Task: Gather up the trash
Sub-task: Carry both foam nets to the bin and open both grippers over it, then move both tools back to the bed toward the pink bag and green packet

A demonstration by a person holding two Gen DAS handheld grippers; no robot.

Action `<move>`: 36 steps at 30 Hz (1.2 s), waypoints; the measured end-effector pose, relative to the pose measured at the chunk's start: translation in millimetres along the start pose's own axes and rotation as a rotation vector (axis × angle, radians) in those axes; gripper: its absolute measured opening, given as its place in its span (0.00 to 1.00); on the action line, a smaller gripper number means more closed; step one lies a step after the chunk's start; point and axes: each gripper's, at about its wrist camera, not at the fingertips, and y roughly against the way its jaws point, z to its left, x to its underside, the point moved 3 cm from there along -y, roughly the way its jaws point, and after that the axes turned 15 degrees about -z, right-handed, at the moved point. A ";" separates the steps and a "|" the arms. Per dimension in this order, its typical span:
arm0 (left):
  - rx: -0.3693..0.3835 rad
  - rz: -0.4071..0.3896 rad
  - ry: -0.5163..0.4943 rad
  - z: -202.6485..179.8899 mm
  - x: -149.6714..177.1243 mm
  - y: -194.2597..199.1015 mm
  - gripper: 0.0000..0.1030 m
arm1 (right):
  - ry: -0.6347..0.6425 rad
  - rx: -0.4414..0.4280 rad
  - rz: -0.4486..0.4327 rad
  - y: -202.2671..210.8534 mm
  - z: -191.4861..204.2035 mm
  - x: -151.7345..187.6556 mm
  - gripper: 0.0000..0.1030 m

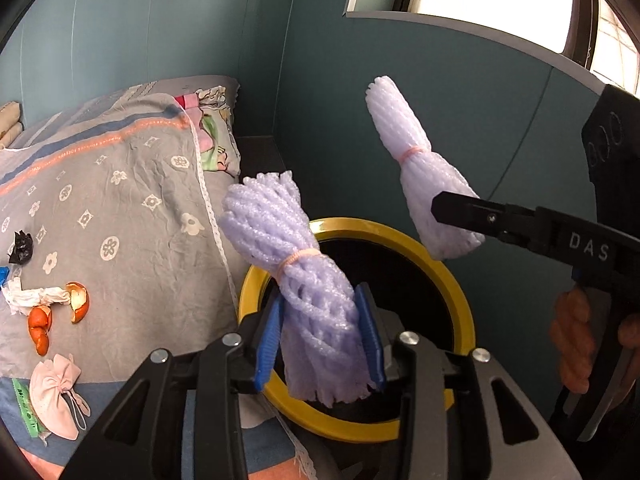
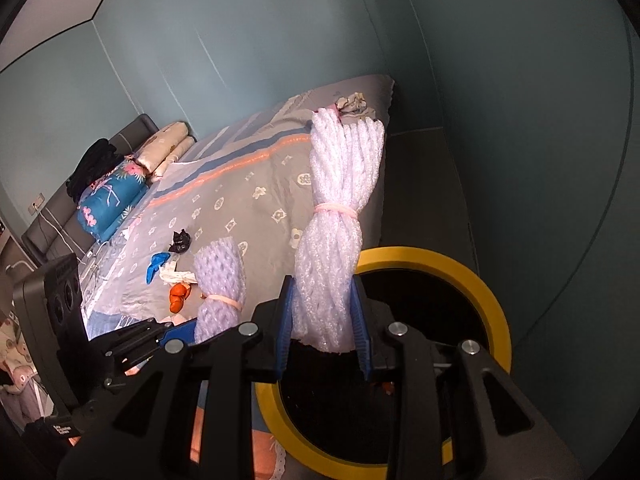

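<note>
My left gripper (image 1: 320, 336) is shut on the lower half of a lilac foam net bundle (image 1: 296, 256) tied with a pink rubber band. It holds the bundle upright over the near rim of a yellow-rimmed black bin (image 1: 452, 280). My right gripper (image 2: 323, 320) is shut on a second, paler foam net bundle (image 2: 340, 220), also banded, above the same bin (image 2: 492, 300). In the left wrist view this second bundle (image 1: 416, 168) hangs over the bin's far right side. The bin stands on the floor against the bed's edge.
On the grey flowered bed cover (image 1: 132, 200) lie orange peels (image 1: 76, 300), a crumpled tissue (image 1: 32, 296), a black wrapper (image 1: 22, 246), a pink pouch (image 1: 56, 396) and a blue scrap (image 2: 158, 264). Teal walls close in behind the bin. A person's hand (image 1: 572, 340) grips the right handle.
</note>
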 end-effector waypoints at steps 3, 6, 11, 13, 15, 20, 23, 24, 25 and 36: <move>-0.009 -0.001 0.016 3.0 0.2 -0.2 0.46 | -0.020 0.011 -0.001 0.6 -7.0 -1.2 0.30; -0.012 -0.002 0.040 7.5 0.0 -0.6 0.54 | -0.040 0.023 -0.014 0.0 -11.5 -5.4 0.34; -0.025 -0.012 0.071 14.2 0.0 2.0 0.69 | -0.053 0.036 -0.023 1.4 -14.2 -6.7 0.46; -0.030 -0.016 0.088 18.6 -0.2 3.9 0.71 | -0.052 0.039 -0.024 4.9 -13.2 -5.6 0.46; -0.038 -0.022 0.094 22.7 -1.8 5.1 0.73 | -0.053 0.038 -0.025 4.6 -13.1 -6.2 0.47; -0.075 -0.046 0.104 36.8 -6.7 14.8 0.77 | -0.049 0.018 -0.039 5.1 -8.9 -6.6 0.51; -0.103 -0.071 0.101 45.4 -10.1 25.0 0.82 | -0.042 -0.009 -0.046 5.3 -5.4 -6.9 0.52; -0.117 -0.081 0.098 49.4 -11.0 29.7 0.83 | -0.037 -0.019 -0.047 4.2 -0.9 -6.9 0.53; -0.124 -0.086 0.097 52.6 -11.7 32.5 0.84 | -0.029 -0.033 -0.049 3.4 4.5 -7.3 0.53; -0.243 -0.145 0.122 105.8 -14.0 80.8 0.89 | 0.070 -0.178 -0.050 -11.1 77.9 -10.2 0.62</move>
